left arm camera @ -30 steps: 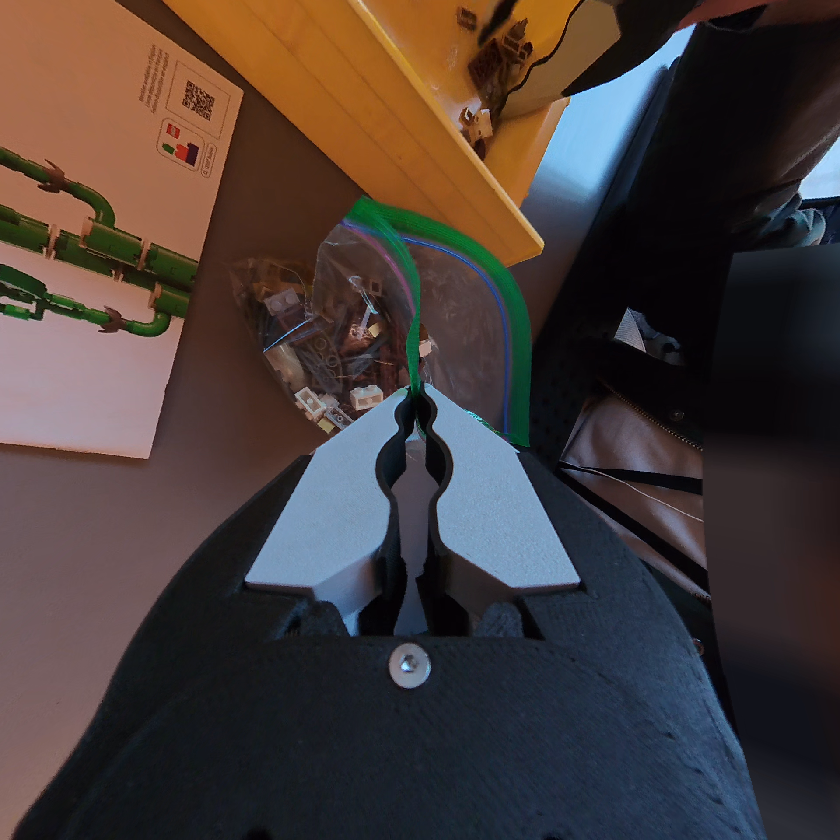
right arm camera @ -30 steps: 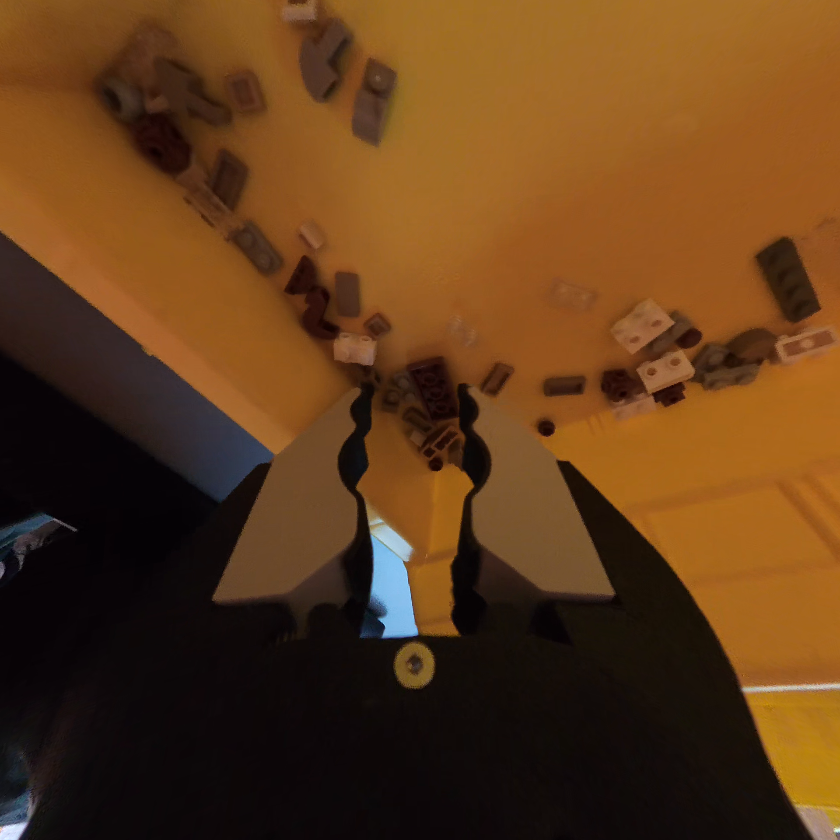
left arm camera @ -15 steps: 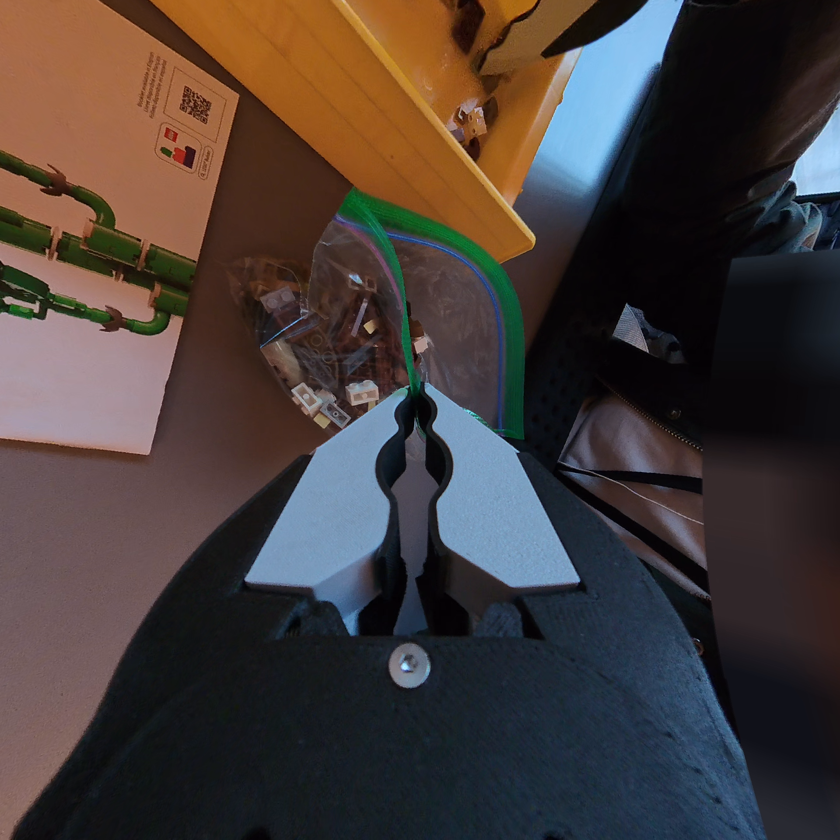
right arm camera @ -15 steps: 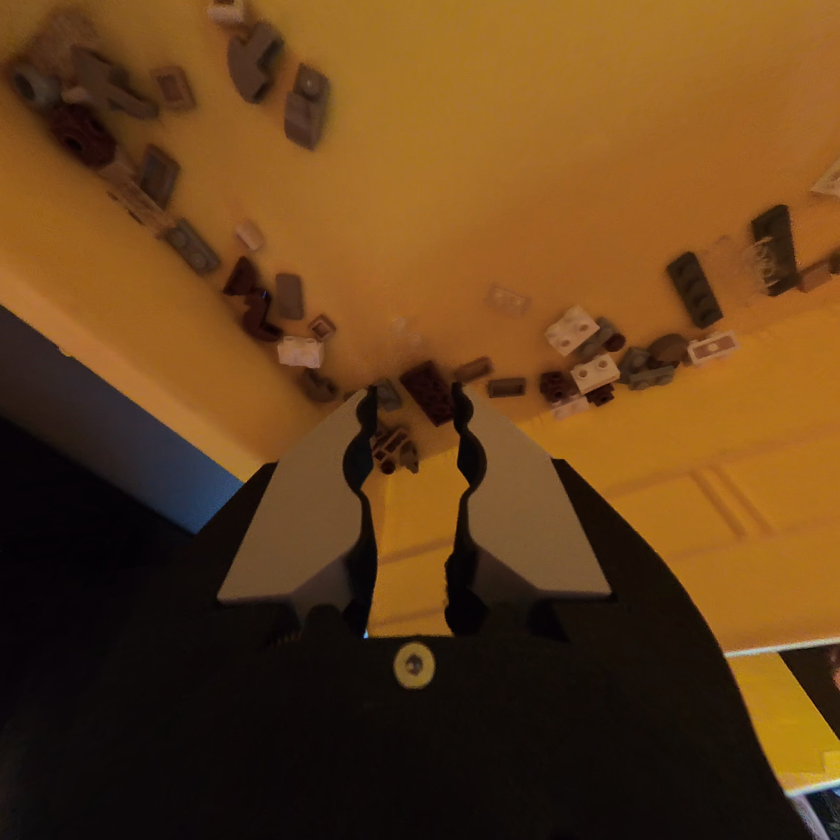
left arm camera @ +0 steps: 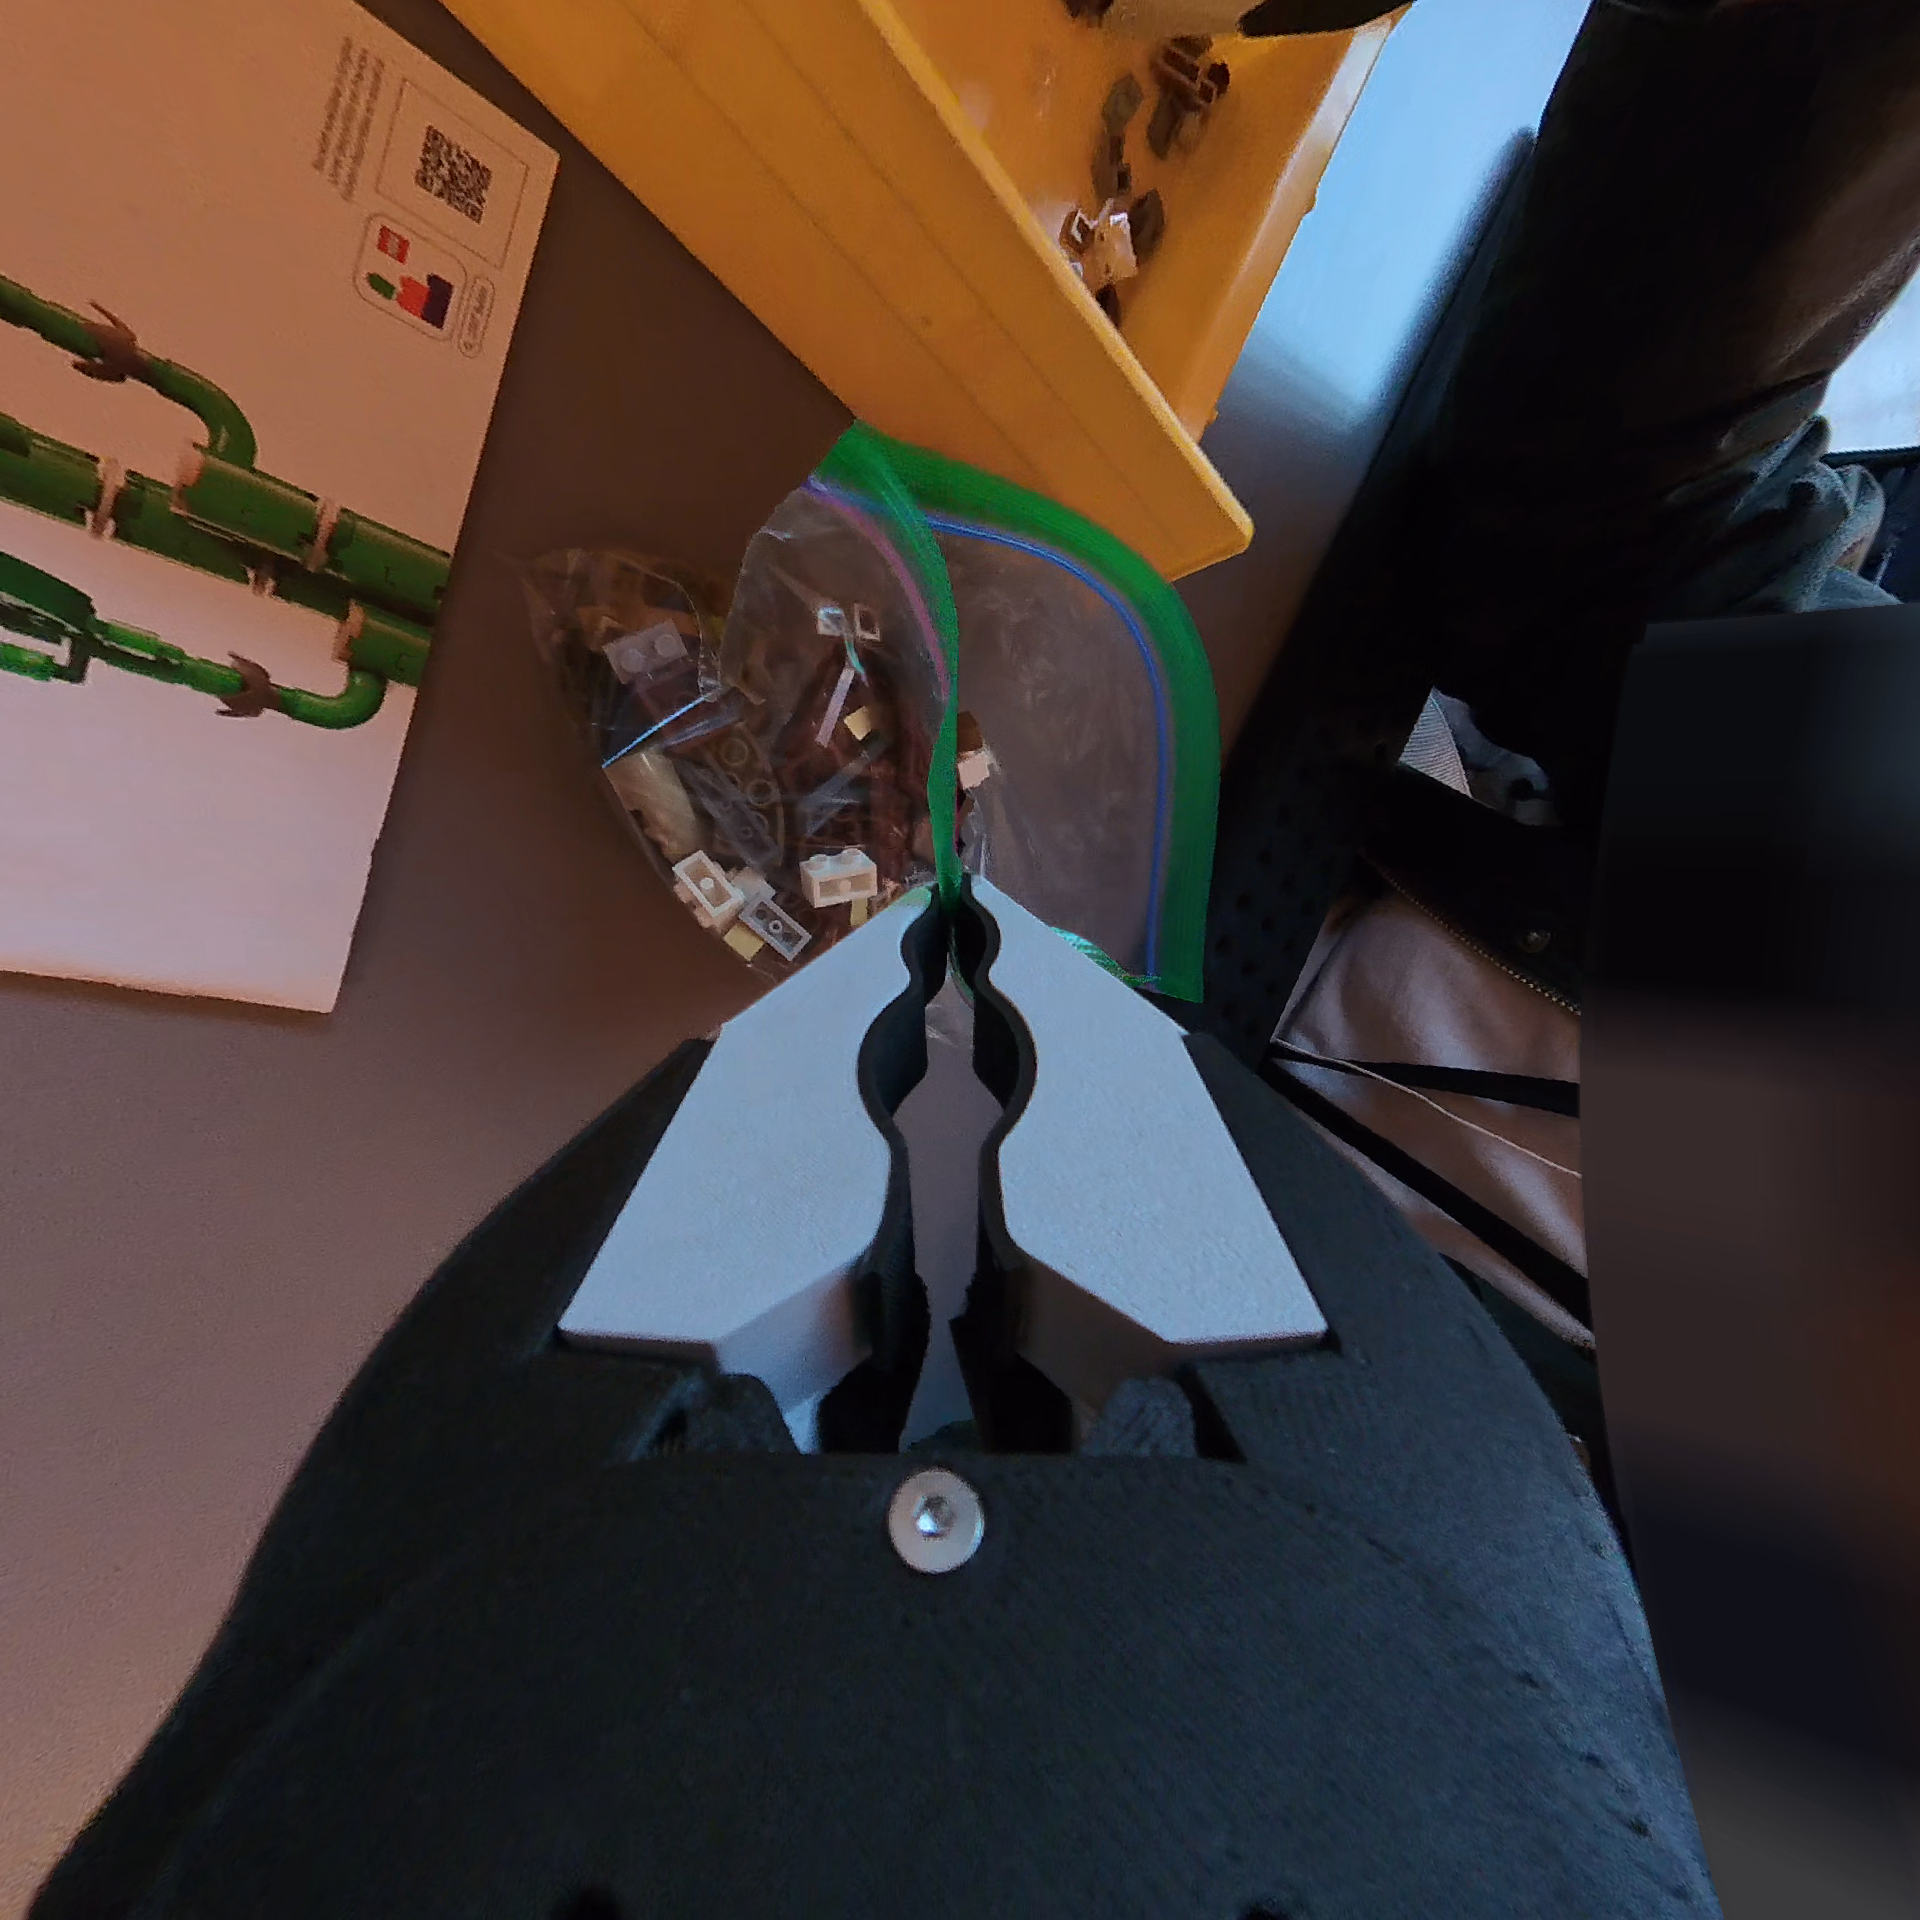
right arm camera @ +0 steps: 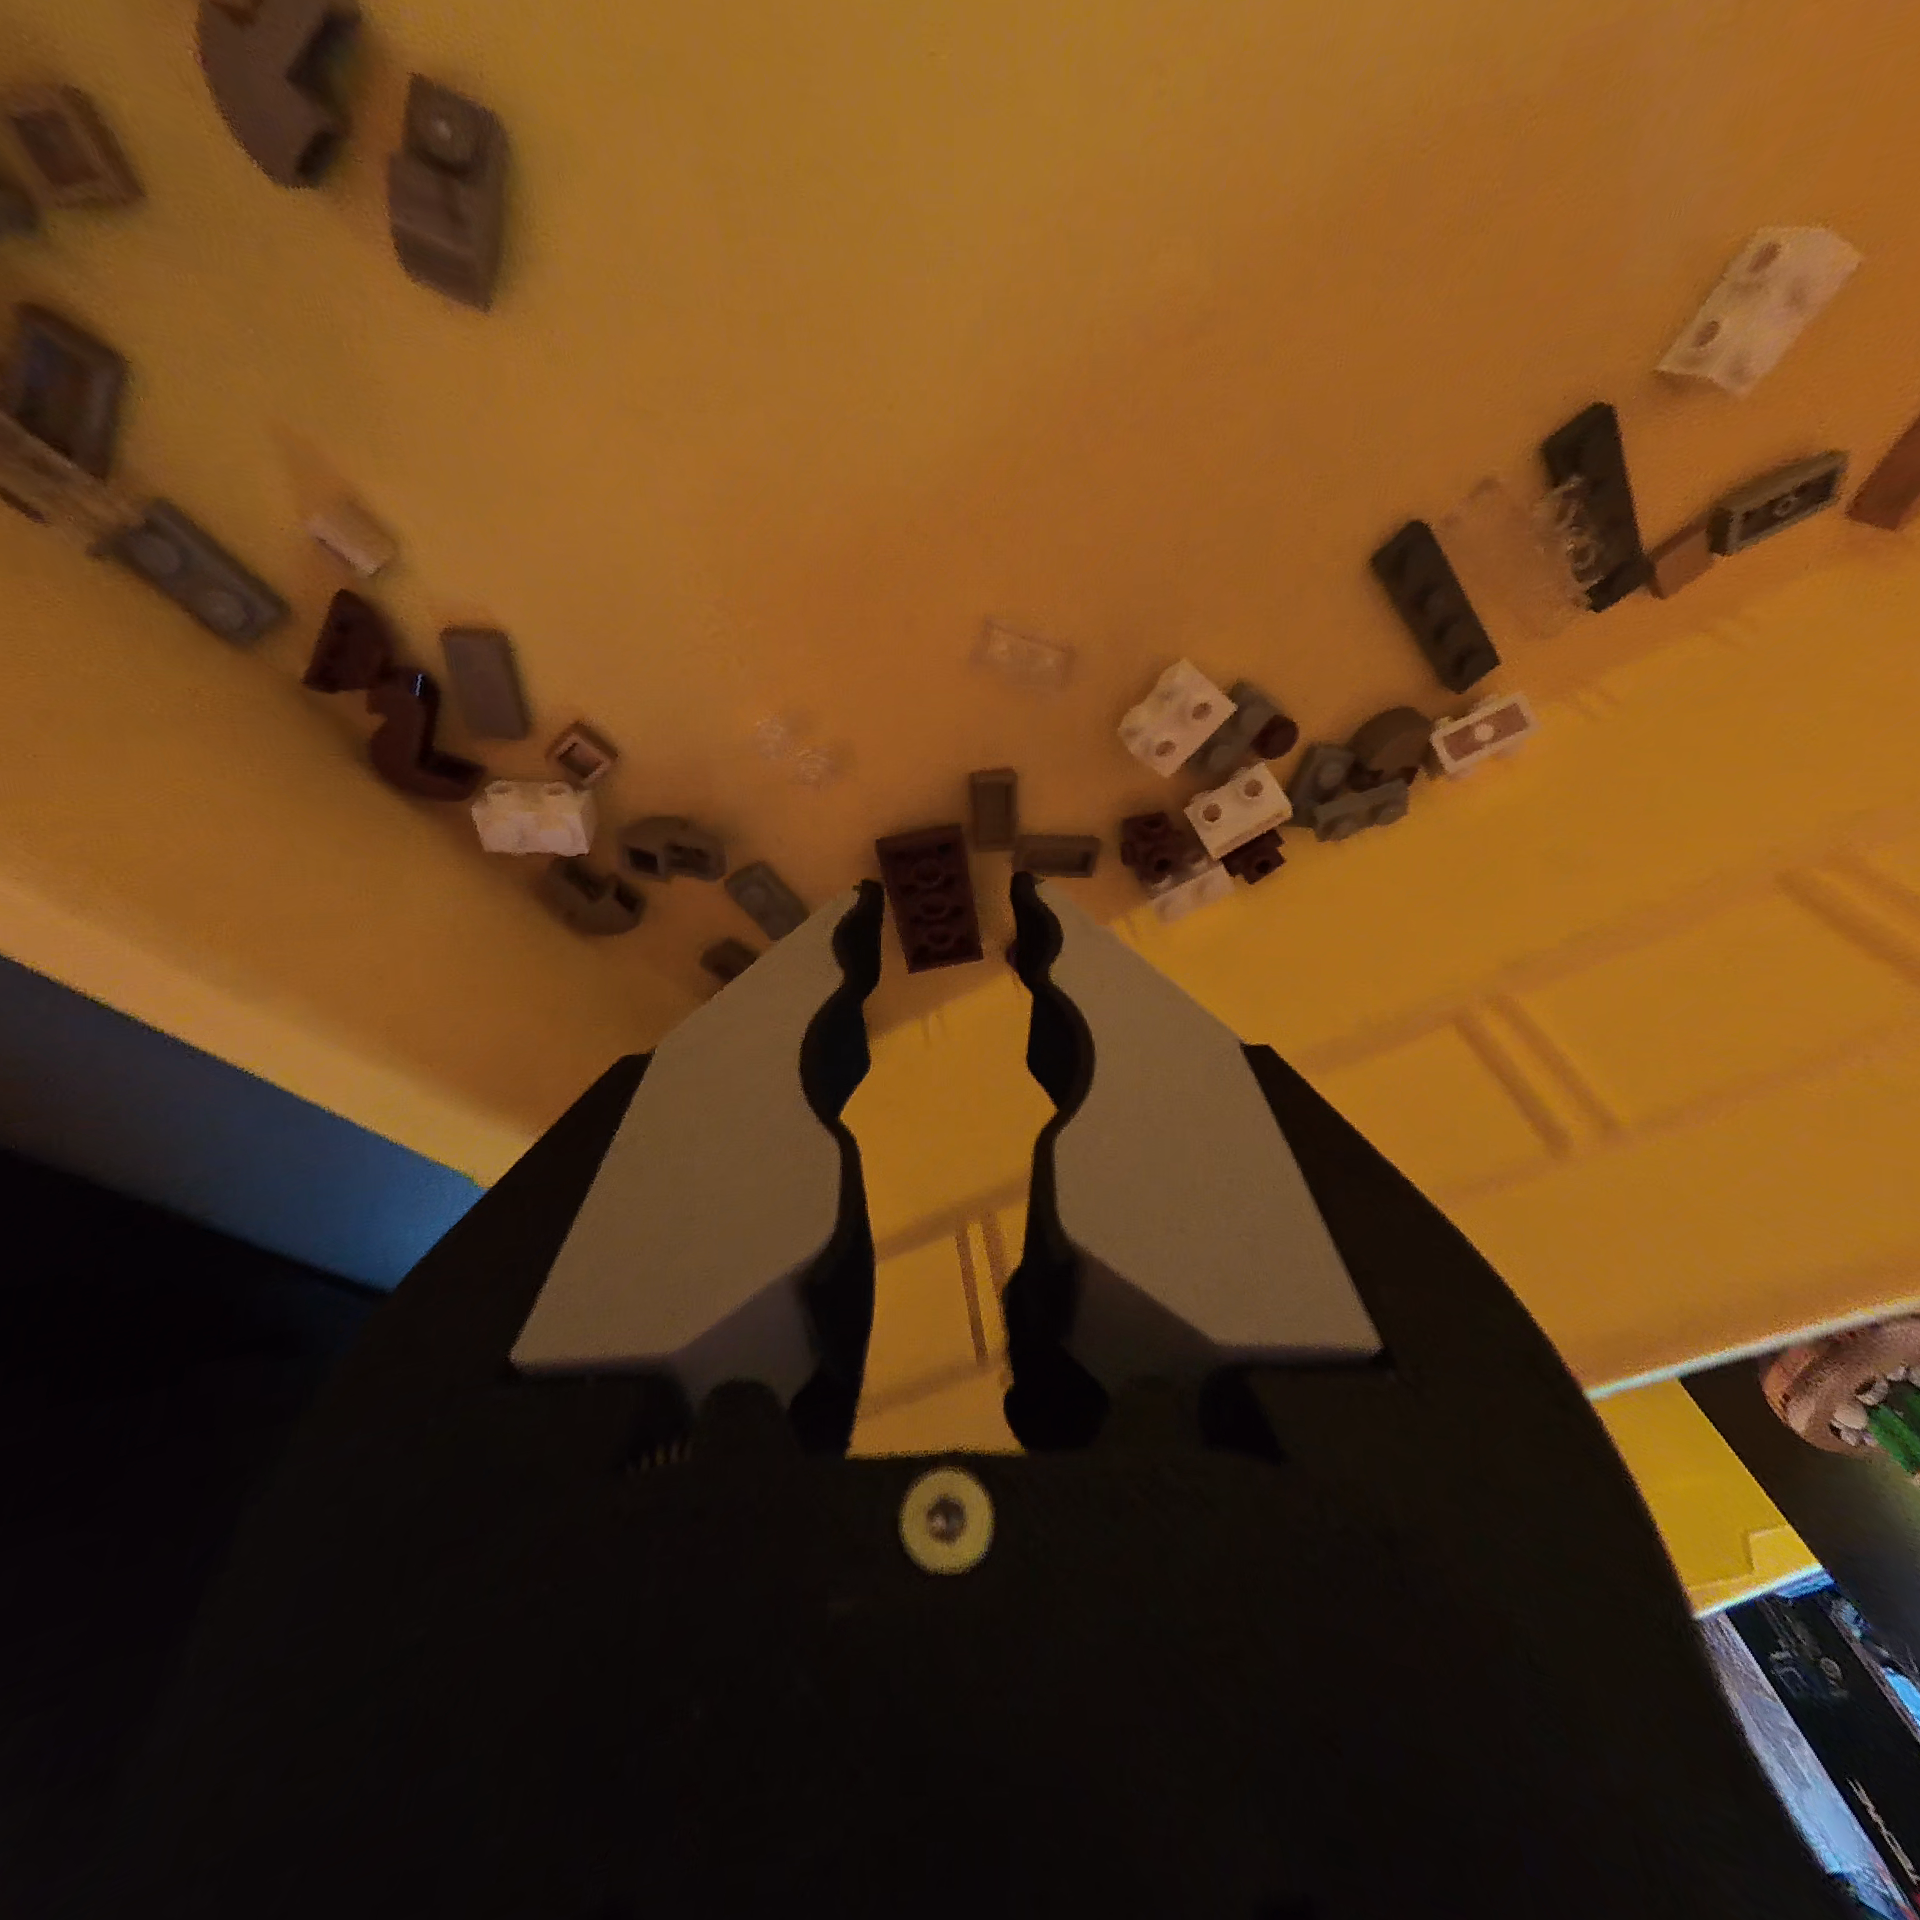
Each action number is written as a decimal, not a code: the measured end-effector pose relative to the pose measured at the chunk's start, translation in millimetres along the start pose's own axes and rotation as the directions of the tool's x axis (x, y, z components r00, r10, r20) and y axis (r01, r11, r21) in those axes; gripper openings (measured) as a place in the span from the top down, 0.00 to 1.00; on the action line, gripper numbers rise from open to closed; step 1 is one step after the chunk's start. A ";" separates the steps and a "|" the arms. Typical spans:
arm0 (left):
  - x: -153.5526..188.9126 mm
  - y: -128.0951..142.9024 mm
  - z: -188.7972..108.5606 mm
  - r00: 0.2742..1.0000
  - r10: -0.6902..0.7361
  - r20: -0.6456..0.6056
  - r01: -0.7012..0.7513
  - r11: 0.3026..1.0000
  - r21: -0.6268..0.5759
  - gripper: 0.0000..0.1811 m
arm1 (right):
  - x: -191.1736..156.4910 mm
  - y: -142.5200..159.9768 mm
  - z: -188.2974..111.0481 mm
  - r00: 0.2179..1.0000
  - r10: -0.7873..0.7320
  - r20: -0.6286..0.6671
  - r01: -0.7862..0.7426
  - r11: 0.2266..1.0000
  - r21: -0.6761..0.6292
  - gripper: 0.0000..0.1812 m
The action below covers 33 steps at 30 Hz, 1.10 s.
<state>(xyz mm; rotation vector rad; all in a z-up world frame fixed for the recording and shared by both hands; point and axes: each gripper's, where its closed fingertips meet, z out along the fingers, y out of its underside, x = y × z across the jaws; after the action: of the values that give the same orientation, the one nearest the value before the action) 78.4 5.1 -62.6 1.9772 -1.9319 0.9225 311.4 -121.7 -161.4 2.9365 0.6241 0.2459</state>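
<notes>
Your left gripper has its jaws pinched together on the green zip edge of a clear plastic bag. The bag is full of small building bricks, mostly brown, grey and white, and it sits on the dark table just beside the outer wall of the yellow tray. To the left of the bag there's an instruction sheet lying flat, printed with green stem-like parts. Off the table's right edge you can see a brown bag with black straps and some dark clothing.

Your right gripper is over the inside of the yellow tray, jaws apart. A dark brown studded plate lies right between the fingertips, but I can't tell whether either finger is touching it. Loose bricks are strung along the tray floor near the wall: a white brick and a dark red curvy piece to the left, a grey tile just past the plate, then a cluster of white and grey bits to the right, with a dark long plate farther out.
</notes>
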 end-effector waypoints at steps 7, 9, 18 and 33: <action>10.9 -7.5 -2.0 0.992 -0.051 -0.118 0.056 0.998 0.043 0.89 | -5.4 1.8 2.9 1.000 -0.020 0.020 0.020 0.999 -0.033 0.91; 12.9 -10.0 -8.5 0.989 -0.052 -0.136 0.062 0.995 0.072 0.85 | -3.6 2.2 2.9 1.000 -0.024 0.012 0.024 0.999 -0.036 0.91; 24.6 -29.8 -94.8 0.994 0.103 0.027 -0.105 0.892 0.440 0.85 | 19.6 -31.0 -71.7 0.981 -0.005 -0.192 0.068 0.945 0.319 0.91; -63.7 -43.0 -95.9 0.696 -0.050 0.717 -0.646 0.393 0.654 0.46 | -129.8 -146.5 -233.2 0.923 -0.371 -0.100 0.187 0.208 0.960 0.92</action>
<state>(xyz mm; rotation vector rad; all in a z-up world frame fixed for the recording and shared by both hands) 97.5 116.1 -13.4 2.8172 -2.6142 1.9143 93.8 -21.0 26.3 3.7044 1.8498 -0.7184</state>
